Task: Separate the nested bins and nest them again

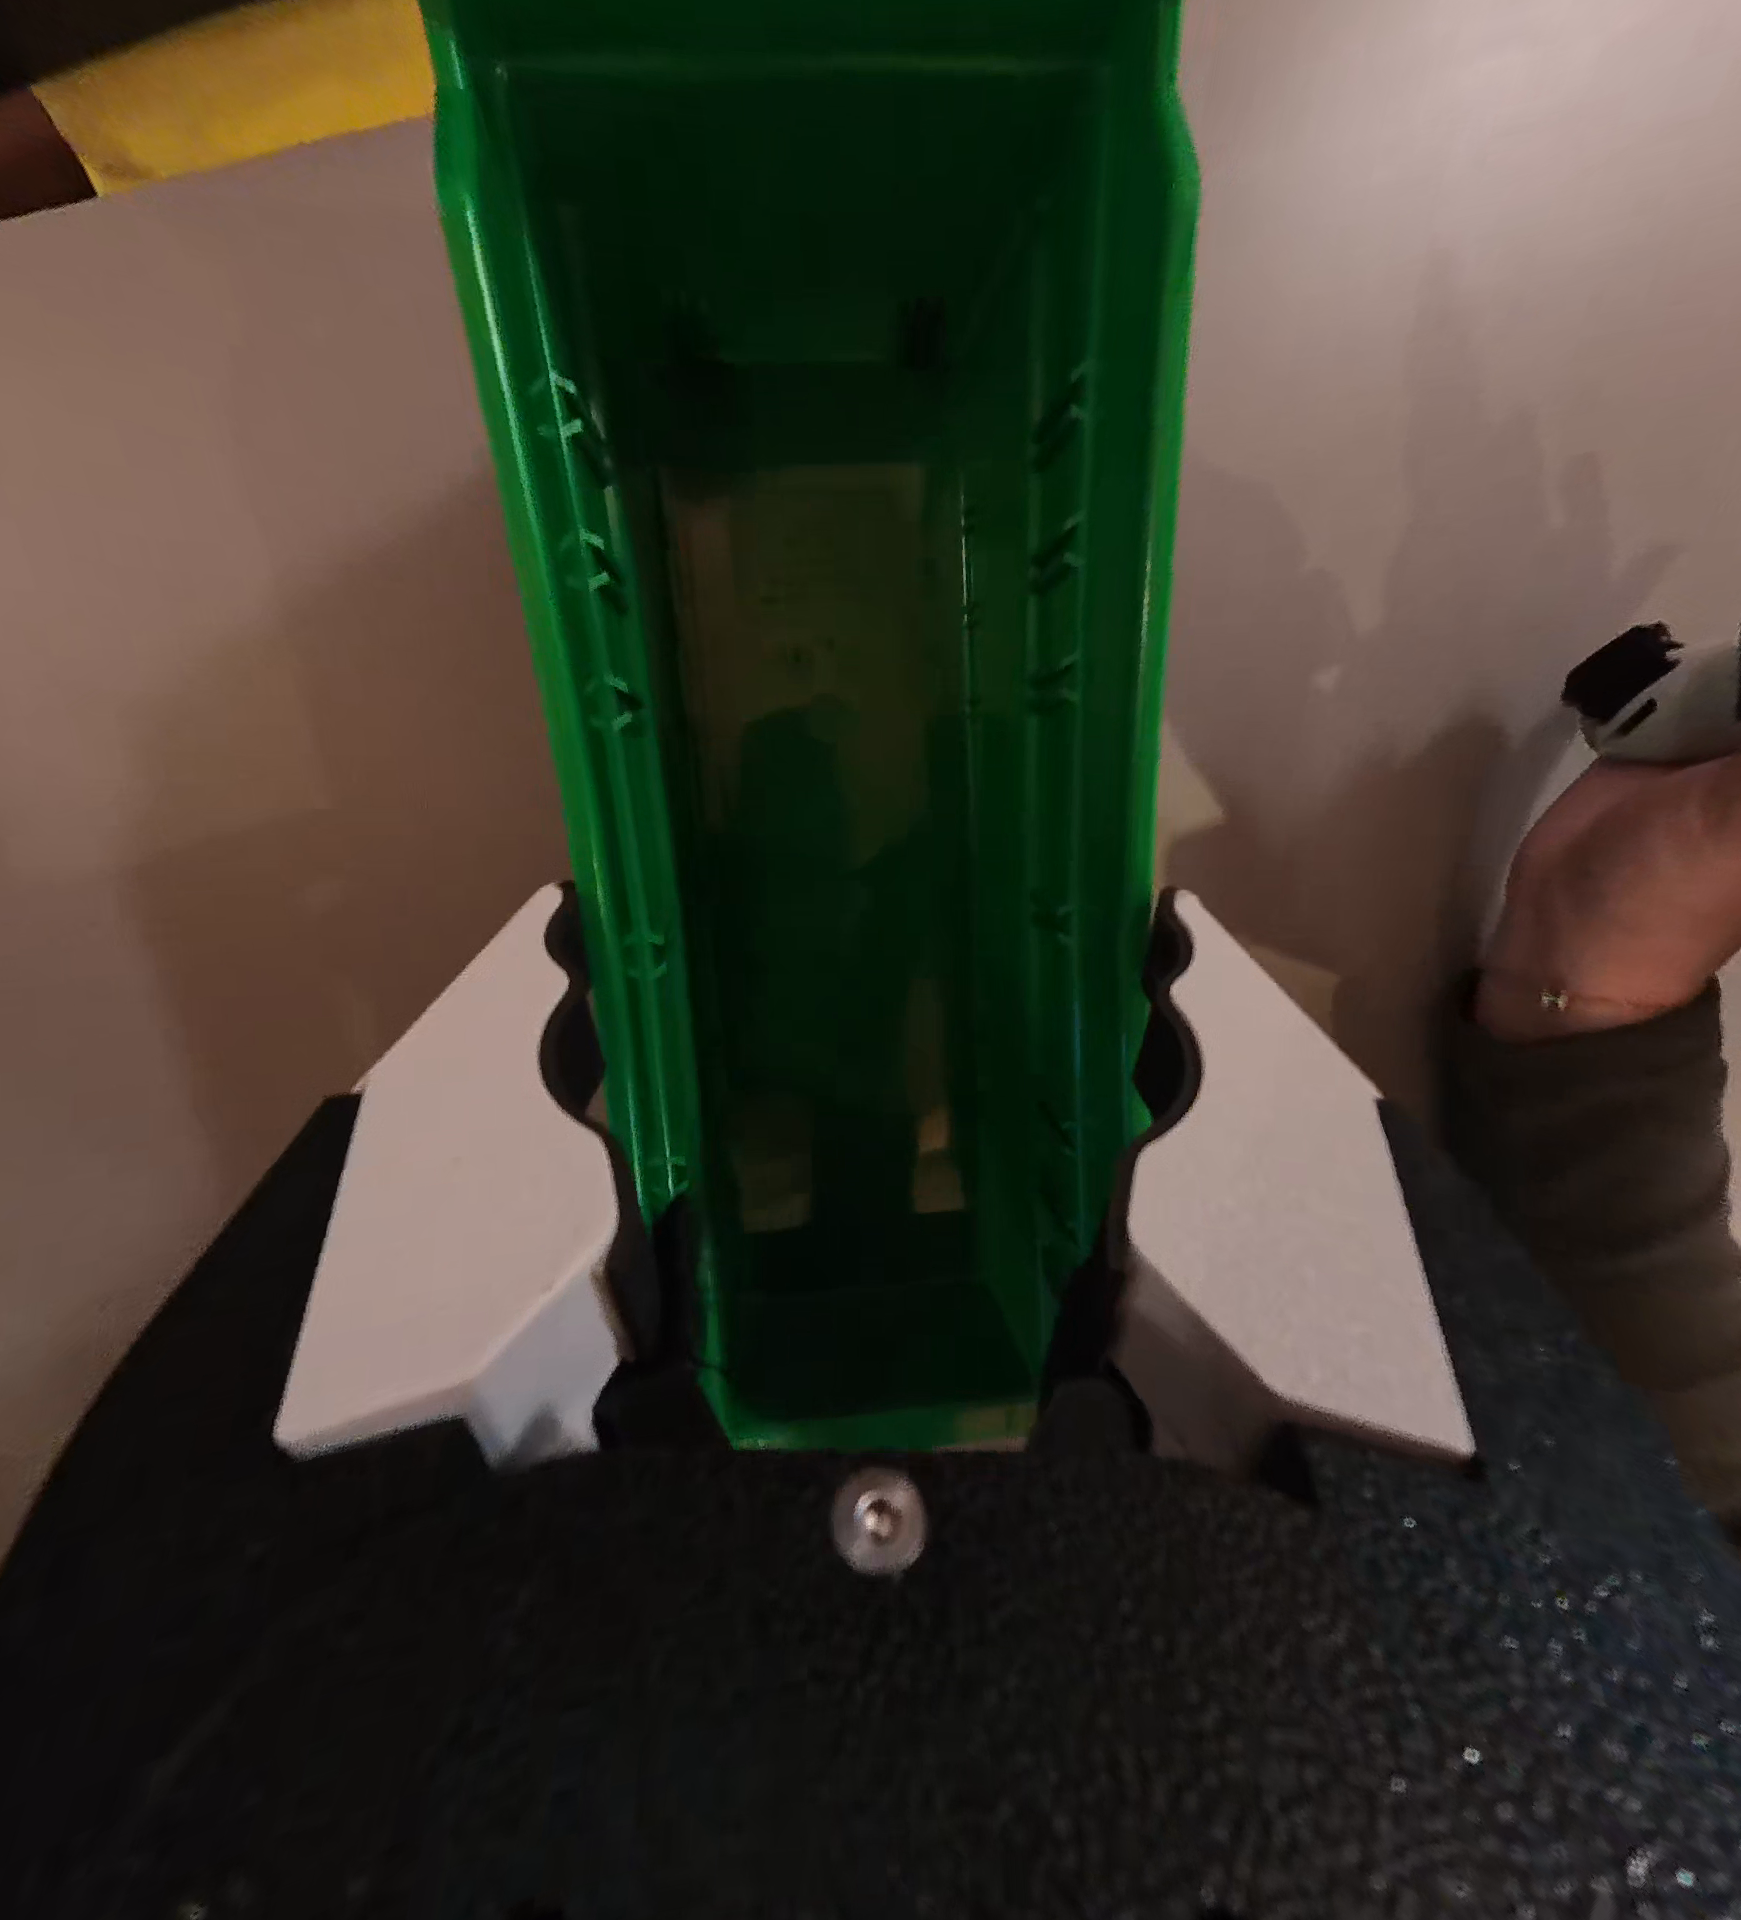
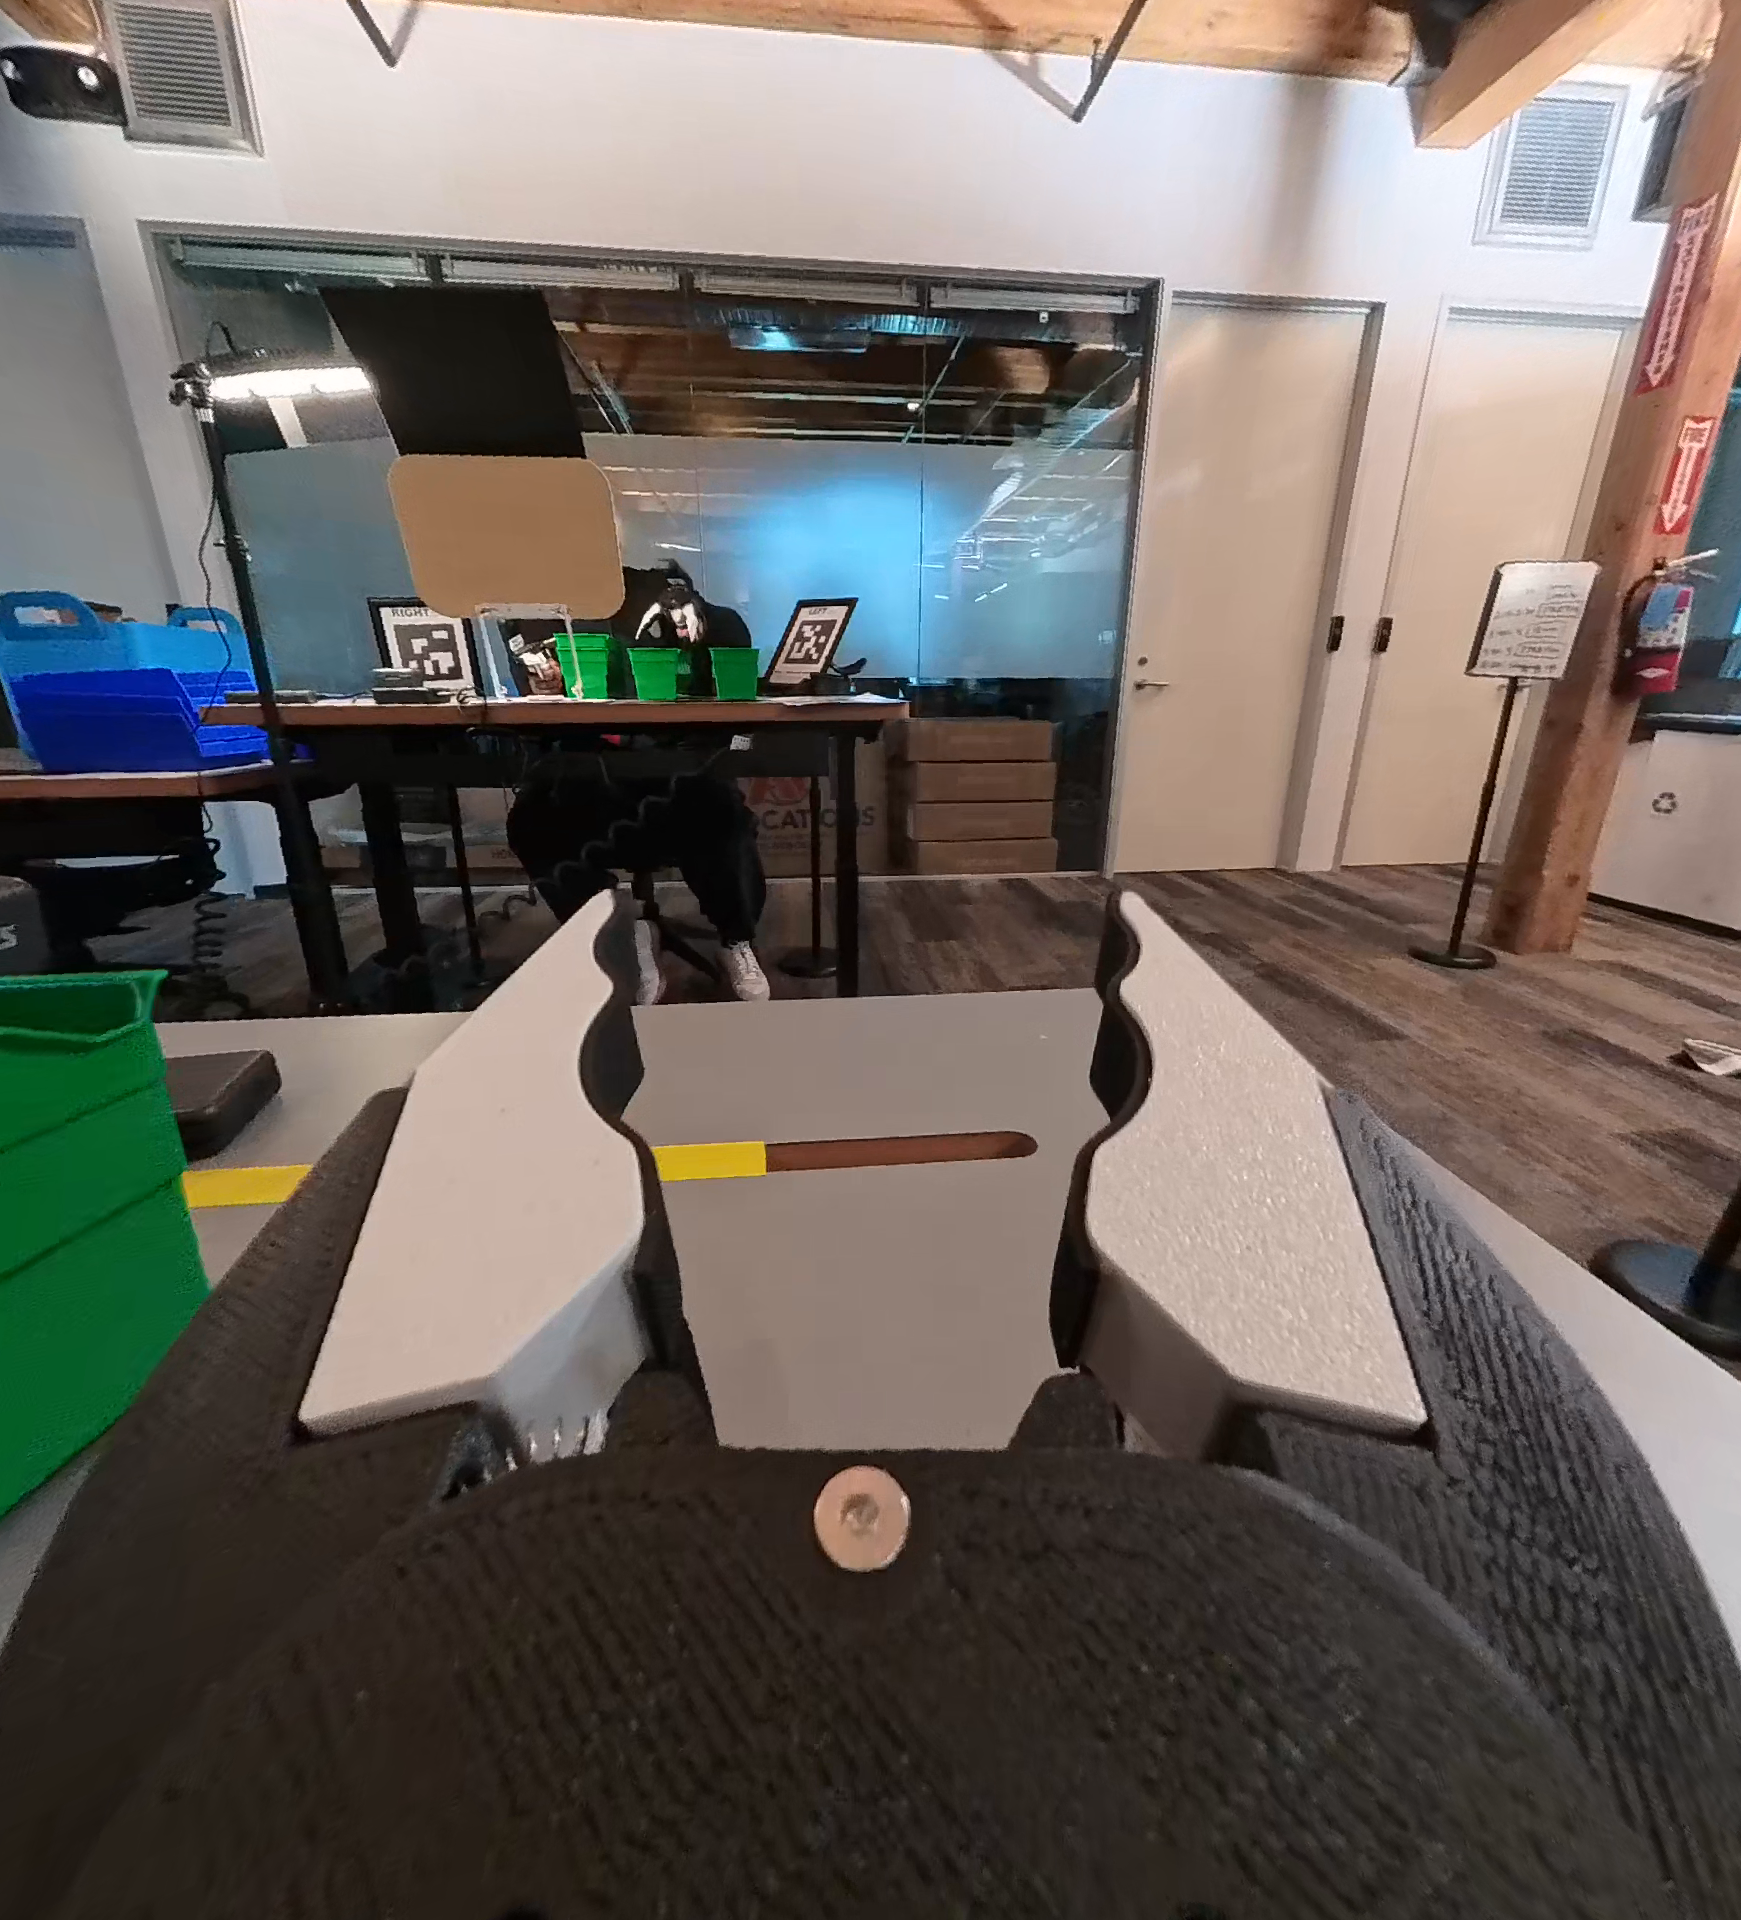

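Note:
In the left wrist view my left gripper (image 1: 866,914) is shut on a green bin (image 1: 824,727). Its fingers press on the bin's two long side walls. The view looks into the bin's open inside, above a white surface. In the right wrist view my right gripper (image 2: 861,935) is open and empty over the grey table (image 2: 845,1299). A green bin stack (image 2: 35,1226) stands on the table to its left, apart from the fingers, with two rims showing one inside the other. It is cut off by the frame edge.
A black pad (image 2: 222,1091) lies behind the stack. A yellow tape strip (image 2: 710,1161) and a brown slot (image 2: 897,1148) cross the table ahead of the right gripper. The table's far edge is close behind. A person's hand (image 1: 1624,914) shows at the right of the left view.

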Motion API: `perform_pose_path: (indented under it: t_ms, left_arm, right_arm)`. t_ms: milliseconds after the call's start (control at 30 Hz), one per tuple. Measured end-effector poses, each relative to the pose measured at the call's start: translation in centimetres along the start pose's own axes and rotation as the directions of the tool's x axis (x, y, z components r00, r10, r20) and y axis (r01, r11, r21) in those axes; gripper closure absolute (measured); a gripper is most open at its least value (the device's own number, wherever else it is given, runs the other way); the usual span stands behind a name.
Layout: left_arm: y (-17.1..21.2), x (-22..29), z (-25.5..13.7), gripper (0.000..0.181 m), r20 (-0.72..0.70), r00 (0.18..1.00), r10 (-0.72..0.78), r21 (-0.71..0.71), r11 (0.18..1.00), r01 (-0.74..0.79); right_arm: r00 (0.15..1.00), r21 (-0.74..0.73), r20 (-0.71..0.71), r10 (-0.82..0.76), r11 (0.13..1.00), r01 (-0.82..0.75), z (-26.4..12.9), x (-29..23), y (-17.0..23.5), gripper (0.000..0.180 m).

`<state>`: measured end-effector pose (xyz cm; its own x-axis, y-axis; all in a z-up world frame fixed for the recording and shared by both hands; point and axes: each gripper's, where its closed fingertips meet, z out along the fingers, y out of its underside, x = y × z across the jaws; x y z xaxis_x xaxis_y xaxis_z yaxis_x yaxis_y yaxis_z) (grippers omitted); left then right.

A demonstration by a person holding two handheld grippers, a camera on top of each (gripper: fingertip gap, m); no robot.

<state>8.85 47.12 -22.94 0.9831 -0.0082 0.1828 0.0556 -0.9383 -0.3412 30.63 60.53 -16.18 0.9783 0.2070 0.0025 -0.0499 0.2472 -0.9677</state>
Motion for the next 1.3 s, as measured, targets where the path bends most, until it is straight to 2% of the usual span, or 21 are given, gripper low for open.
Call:
perform_pose_path:
  t_ms: [200, 233, 367, 467, 533, 633, 700, 767, 800, 867, 933, 1067, 1167, 1267, 1300]
  left_arm:
    - [-0.5, 0.5, 0.4, 0.065, 0.033, 0.999, -0.041, 0.055, 0.998, 0.039]
    - [-0.6, 1.4, 0.1, 0.067, -0.021, 0.999, -0.031, 0.075, 0.997, 0.033]
    - [0.0, 5.1, -2.7, 0.048, -0.315, 0.949, -0.01, 0.114, 0.992, 0.048]
    - [0.5, 4.0, -6.7, 0.049, -0.388, 0.92, 0.059, 0.199, 0.98, 0.022]
    - [0.3, 0.6, -9.8, 0.048, -0.347, 0.935, 0.068, 0.28, 0.959, 0.034]
    - [-0.7, -7.7, -14.9, 0.049, -0.204, 0.979, 0.005, 0.418, 0.905, 0.082]
    - [-1.0, -15.7, -18.1, 0.05, -0.005, 0.996, -0.086, 0.494, 0.866, 0.078]
    - [-0.4, -24.7, -21.6, 0.064, 0.27, 0.947, -0.174, 0.535, 0.845, 0.003]
    - [0.7, -27.9, -22.7, 0.062, 0.321, 0.92, -0.224, 0.523, 0.852, 0.025]
    - [2.7, -30.9, -23.0, 0.05, 0.243, 0.919, -0.311, 0.496, 0.854, 0.158]
    - [5.2, -33.2, -22.4, 0.023, 0.199, 0.894, -0.4, 0.423, 0.859, 0.29]
    - [11.1, -35.6, -19.4, 0.021, 0.267, 0.859, -0.437, 0.157, 0.899, 0.408]
    - [13.0, -36.5, -17.8, 0.021, 0.283, 0.846, -0.452, 0.091, 0.89, 0.446]
    - [14.0, -35.9, -16.4, 0.024, 0.233, 0.851, -0.471, 0.021, 0.877, 0.479]
    - [14.2, -35.5, -16.2, 0.035, 0.211, 0.857, -0.469, -0.009, 0.876, 0.482]
  right_arm:
    - [1.0, -0.015, 0.01, 0.01, 1.0, -0.009, 0.1, -0.2, 0.3, 0.091]
    - [1.0, -0.02, 0.012, 0.016, 1.0, -0.015, 0.1, -0.2, 0.4, 0.09]
    - [0.998, -0.054, 0.028, 0.06, 0.997, -0.058, 0.3, -0.2, 1.2, 0.086]
    - [0.996, -0.059, 0.03, 0.089, 0.994, -0.088, 0.3, -0.1, 1.3, 0.085]
    - [0.995, -0.062, 0.031, 0.098, 0.993, -0.096, 0.4, -0.2, 1.4, 0.085]
    - [0.994, -0.075, 0.047, 0.099, 0.993, -0.095, 0.5, -0.7, 1.7, 0.085]
    - [0.995, -0.082, 0.062, 0.084, 0.993, -0.079, 0.6, -1.3, 1.9, 0.085]
    - [0.995, -0.086, 0.073, 0.064, 0.995, -0.058, 0.7, -1.7, 2.0, 0.085]
    - [0.995, -0.087, 0.077, 0.058, 0.995, -0.051, 0.7, -1.9, 2.0, 0.085]
    - [0.995, -0.092, 0.085, 0.057, 0.995, -0.05, 0.8, -2.1, 2.1, 0.085]
    - [0.994, -0.105, 0.092, 0.063, 0.993, -0.053, 0.9, -2.3, 2.4, 0.085]
    - [0.992, -0.127, 0.103, 0.075, 0.99, -0.062, 1.0, -2.6, 2.9, 0.084]
    - [0.991, -0.135, 0.104, 0.087, 0.988, -0.072, 1.0, -2.6, 3.1, 0.084]
    - [0.989, -0.147, 0.108, 0.1, 0.986, -0.083, 1.0, -2.7, 3.3, 0.084]
    - [0.989, -0.149, 0.109, 0.101, 0.985, -0.085, 1.1, -2.8, 3.3, 0.084]
